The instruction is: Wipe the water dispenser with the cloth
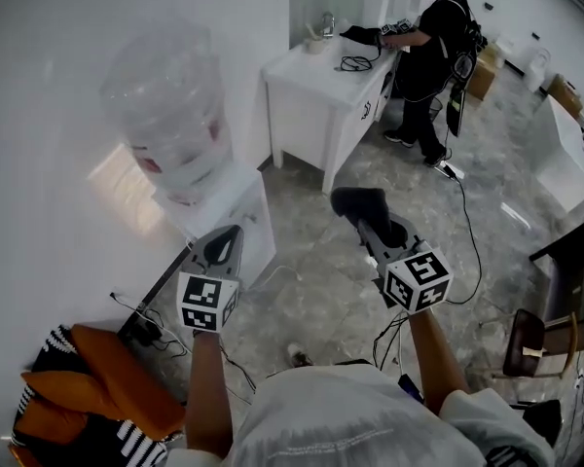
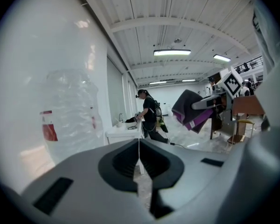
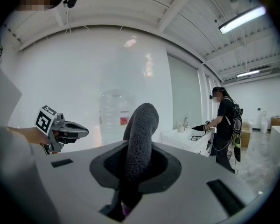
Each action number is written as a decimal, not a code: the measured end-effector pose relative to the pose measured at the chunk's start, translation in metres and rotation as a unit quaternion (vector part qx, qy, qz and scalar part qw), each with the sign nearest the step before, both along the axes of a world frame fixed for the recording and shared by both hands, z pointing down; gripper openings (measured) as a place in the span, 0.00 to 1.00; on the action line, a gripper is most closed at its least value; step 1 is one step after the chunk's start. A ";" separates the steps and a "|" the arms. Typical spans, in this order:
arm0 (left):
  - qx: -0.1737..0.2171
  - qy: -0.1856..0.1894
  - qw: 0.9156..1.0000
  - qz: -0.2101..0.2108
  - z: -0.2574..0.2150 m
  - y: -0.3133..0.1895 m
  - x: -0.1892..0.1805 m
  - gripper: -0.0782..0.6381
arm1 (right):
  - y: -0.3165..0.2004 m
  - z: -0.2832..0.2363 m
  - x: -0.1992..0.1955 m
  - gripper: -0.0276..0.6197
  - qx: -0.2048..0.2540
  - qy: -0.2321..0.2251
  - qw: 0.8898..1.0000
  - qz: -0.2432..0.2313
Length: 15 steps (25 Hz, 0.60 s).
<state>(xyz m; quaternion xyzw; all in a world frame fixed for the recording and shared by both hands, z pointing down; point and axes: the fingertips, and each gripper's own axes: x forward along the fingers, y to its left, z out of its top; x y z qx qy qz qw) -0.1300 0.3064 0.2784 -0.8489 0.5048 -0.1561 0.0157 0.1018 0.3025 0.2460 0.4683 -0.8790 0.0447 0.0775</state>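
Note:
The white water dispenser [image 1: 229,217] stands against the wall with a clear bottle [image 1: 167,115] on top; the bottle [image 2: 67,113] also shows in the left gripper view and as the bottle [image 3: 113,118] in the right gripper view. My right gripper [image 1: 370,224] is shut on a dark grey cloth [image 1: 362,204], held in the air right of the dispenser. The cloth [image 3: 139,141] sticks up between the jaws; from the left gripper view the cloth [image 2: 192,110] shows a purple underside. My left gripper [image 1: 224,246] is shut and empty, close to the dispenser's front.
A white counter [image 1: 326,86] with a sink stands further along the wall, where a person [image 1: 430,52] in black works. Cables [image 1: 467,232] run over the marble floor. An orange and striped cushion [image 1: 88,387] lies at lower left. A chair [image 1: 535,343] stands at right.

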 end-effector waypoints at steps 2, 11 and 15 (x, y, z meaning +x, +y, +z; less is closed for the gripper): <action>-0.002 0.004 1.000 -0.004 0.000 -0.012 -0.010 0.13 | -0.013 -0.002 -0.009 0.13 0.000 -0.005 1.000 -0.002; -0.020 0.012 1.000 -0.014 0.011 -0.043 -0.024 0.13 | -0.051 0.000 -0.039 0.13 0.004 0.012 0.999 -0.033; -0.025 0.014 0.999 -0.026 0.015 -0.061 -0.026 0.13 | -0.077 0.003 -0.042 0.13 0.009 0.028 0.999 -0.043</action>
